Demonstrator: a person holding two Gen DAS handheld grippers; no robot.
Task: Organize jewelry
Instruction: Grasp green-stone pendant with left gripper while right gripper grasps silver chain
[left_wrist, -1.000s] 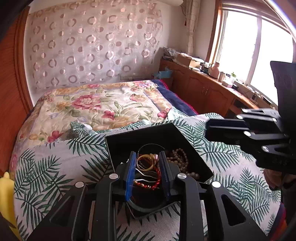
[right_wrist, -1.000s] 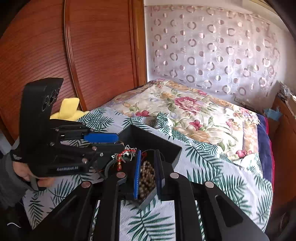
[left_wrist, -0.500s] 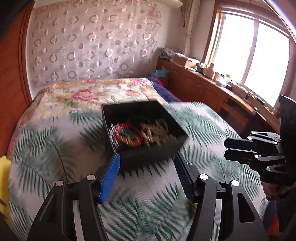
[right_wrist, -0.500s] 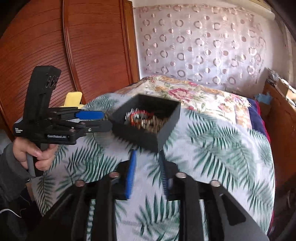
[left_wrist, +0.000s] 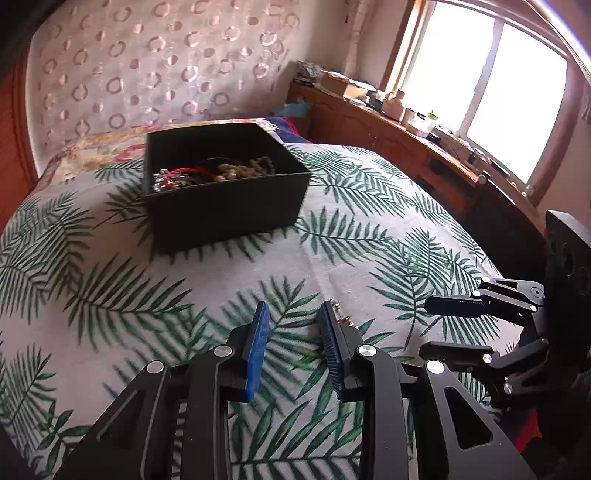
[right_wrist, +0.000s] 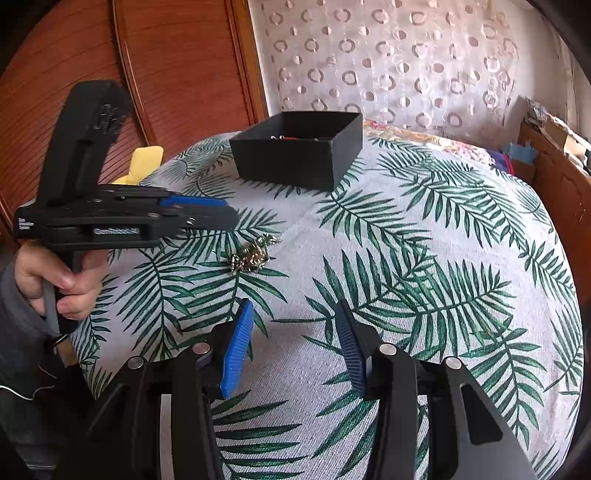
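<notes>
Near the black square jewelry box (right_wrist: 299, 147), a small metallic chain heap (right_wrist: 253, 254) lies on the palm-leaf bedspread (right_wrist: 424, 240); left gripper (left_wrist: 293, 317) and right gripper (right_wrist: 293, 314) hover with jaws parted, empty.

Box: square black jewelry box (left_wrist: 225, 210) on palm-leaf bedspread (left_wrist: 369, 236), holding beads and red strands.
Left tool (left_wrist: 293, 354): blue pads apart, nothing between.
Right tool (left_wrist: 456, 326): fingers apart.

We've got a black open-top box (left_wrist: 225, 206) sitting flat on the leaf-print bedspread, with red cord pieces and brownish beads (left_wrist: 245, 170) piled inside against the near wall. A little tangled gold-and-silver chain (right_wrist: 253, 254) lies bunched on the cover, well apart from the box and outside it.
</notes>
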